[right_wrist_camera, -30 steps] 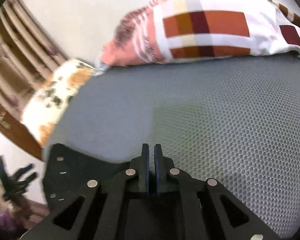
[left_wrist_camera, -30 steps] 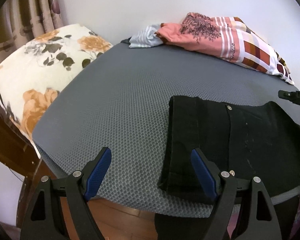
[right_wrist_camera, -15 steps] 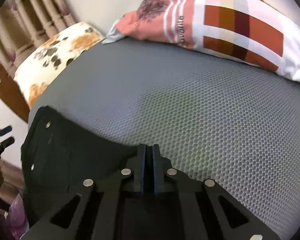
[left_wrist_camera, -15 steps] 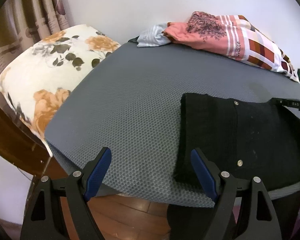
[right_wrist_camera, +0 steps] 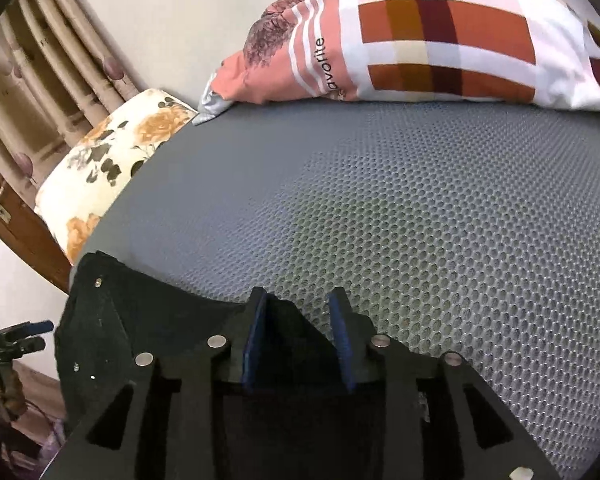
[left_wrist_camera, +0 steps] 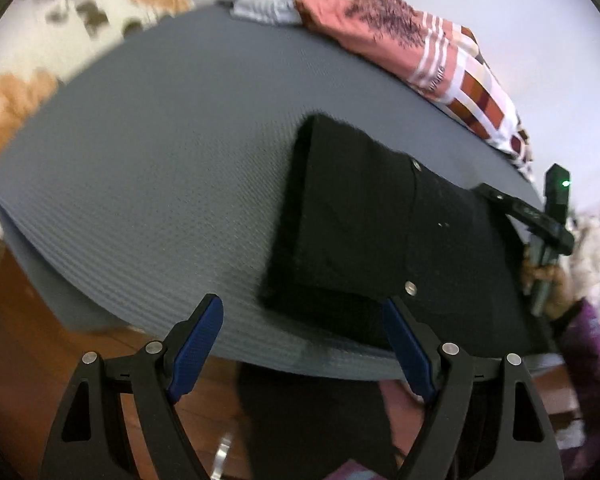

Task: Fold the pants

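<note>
Lying folded on grey mat [left_wrist_camera: 148, 168], black pants [left_wrist_camera: 364, 232], near edge cut off, R gripper [right_wrist_camera: 300, 336] fingers opening

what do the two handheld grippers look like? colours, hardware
Both the left gripper and right gripper have black plastic frames with triangular cutouts, round silver fasteners and blue textured finger pads. In the left view, the right unit shows a small green light.
</note>
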Demonstrator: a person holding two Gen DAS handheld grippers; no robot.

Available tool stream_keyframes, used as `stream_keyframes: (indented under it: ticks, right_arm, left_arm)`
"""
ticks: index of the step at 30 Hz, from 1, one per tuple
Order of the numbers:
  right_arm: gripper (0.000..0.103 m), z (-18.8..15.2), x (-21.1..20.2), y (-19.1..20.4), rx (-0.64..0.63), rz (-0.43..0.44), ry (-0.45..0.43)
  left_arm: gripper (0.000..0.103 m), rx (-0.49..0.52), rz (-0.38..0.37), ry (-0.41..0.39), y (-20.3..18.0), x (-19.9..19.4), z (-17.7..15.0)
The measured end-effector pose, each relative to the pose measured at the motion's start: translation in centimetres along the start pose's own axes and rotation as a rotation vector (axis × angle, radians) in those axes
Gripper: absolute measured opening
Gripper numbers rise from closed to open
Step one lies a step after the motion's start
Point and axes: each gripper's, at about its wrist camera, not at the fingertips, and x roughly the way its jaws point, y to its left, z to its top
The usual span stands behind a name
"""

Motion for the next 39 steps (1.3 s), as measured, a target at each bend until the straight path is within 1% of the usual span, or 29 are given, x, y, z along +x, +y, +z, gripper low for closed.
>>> stream_keyframes:
  ticks: [1,2,3,4,6,9,10,11,12,14,15,16,17,18,19,21,22,23,24,25,27,28,29,30,32,33,35,37,39]
  right_arm:
    - [0.031,0.0,0.1,0.1,-0.002,-0.003,-0.001]
    - [0.031,0.1,0.1,0.1,-0.003,-0.003,-0.002]
    - [0.032,0.1,0.1,0.1,-0.002,-0.001,-0.003]
    - [0.032,0.1,0.1,0.0,0.001,0.002,-0.004]
    - [0.032,0.1,0.1,0.0,0.003,0.002,-0.007]
    - [0.033,0.1,0.2,0.0,-0.006,-0.014,-0.012]
    - [0.037,0.1,0.1,0.0,-0.006,-0.025,-0.017]
    - [0.037,0.1,0.1,0.0,-0.004,-0.029,-0.019]
    - [0.037,0.2,0.1,0.0,-0.005,-0.029,-0.019]
    - [0.037,0.2,0.1,0.0,-0.006,-0.031,-0.019]
    - [0.038,0.2,0.1,0.1,-0.009,-0.034,-0.019]
    - [0.042,0.2,0.1,0.1,-0.012,-0.040,-0.020]
    - [0.046,0.3,0.1,0.1,-0.011,-0.042,-0.022]
    - [0.049,0.3,0.1,0.1,-0.012,-0.034,-0.019]
    - [0.051,0.4,0.1,0.1,-0.011,-0.024,-0.016]
    - [0.053,0.6,0.0,-0.2,0.008,-0.019,-0.005]
    - [0.058,0.7,-0.5,-0.4,0.043,-0.057,-0.001]
    - [0.058,0.7,-1.5,-0.8,0.089,-0.064,-0.022]
    - [0.058,0.4,-3.2,-1.3,0.148,-0.032,-0.074]
    - [0.058,-0.2,-5.4,-1.9,0.213,0.011,-0.138]
    - [0.060,-2.3,-9.4,-3.1,0.305,0.089,-0.221]
    - [0.062,-3.9,-11.4,-3.7,0.348,0.141,-0.237]
    - [0.062,-5.3,-12.8,-4.2,0.376,0.169,-0.237]
    - [0.062,-7.3,-14.5,-4.6,0.395,0.174,-0.232]
    - [0.062,-11.4,-17.7,-5.2,0.399,0.122,-0.223]
    - [0.062,-13.5,-19.1,-5.4,0.394,0.082,-0.214]
    - [0.062,-18.1,-21.4,-5.7,0.400,-0.014,-0.169]
    - [0.062,-21.8,-23.2,-6.5,0.443,-0.082,-0.125]
    - [0.060,-24.7,-26.3,-7.4,0.477,-0.146,-0.153]
  left_arm:
    - [0.076,-0.002,-0.003,0.011,-0.2,0.4,0.0]
    - [0.060,0.008,0.003,0.015,-0.5,0.6,0.0]
    - [0.040,0.026,0.005,0.017,-0.9,0.8,0.2]
    - [0.037,0.046,0.013,0.015,-1.4,0.8,0.2]
    - [0.036,0.112,0.085,-0.017,-2.7,0.8,0.4]
    - [0.035,0.128,0.120,-0.065,-3.2,0.6,0.7]
    - [0.035,0.137,0.130,-0.082,-3.2,0.4,0.8]
    - [0.035,0.155,0.144,-0.085,-3.3,0.5,0.8]
    - [0.035,0.182,0.167,-0.052,-3.2,1.4,0.7]
    - [0.039,0.170,0.167,-0.036,-2.9,1.9,0.4]
    - [0.044,0.175,0.177,-0.047,-3.0,1.8,0.5]
    - [0.051,0.199,0.212,-0.058,-3.2,1.8,0.5]
    - [0.069,0.223,0.263,-0.073,-3.4,1.8,0.3]
    - [0.082,0.235,0.325,-0.089,-3.3,1.8,0.2]
    - [0.085,0.235,0.346,-0.095,-3.2,1.6,0.2]
    - [0.086,0.235,0.377,-0.099,-3.4,0.9,0.5]
    - [0.086,0.241,0.444,-0.122,-3.7,0.3,0.5]
    - [0.086,0.253,0.508,-0.153,-4.1,-0.3,0.5]
    - [0.087,0.268,0.553,-0.186,-4.6,-1.0,0.4]
    - [0.087,0.284,0.569,-0.216,-5.1,-1.7,0.3]
    - [0.091,0.317,0.558,-0.251,-6.7,-2.7,0.2]
    - [0.091,0.334,0.546,-0.261,-7.5,-2.9,0.1]
    - [0.091,0.353,0.527,-0.270,-8.4,-3.0,0.0]
    - [0.091,0.385,0.485,-0.282,-9.8,-3.1,-0.1]
    - [0.091,0.438,0.428,-0.301,-11.9,-2.5,-0.5]
    - [0.091,0.455,0.414,-0.301,-12.7,-2.0,-0.9]
    - [0.091,0.480,0.387,-0.275,-13.8,-0.6,-0.9]
    - [0.091,0.508,0.366,-0.243,-14.4,0.9,-1.3]
    - [0.091,0.535,0.373,-0.236,-14.5,1.9,-1.9]
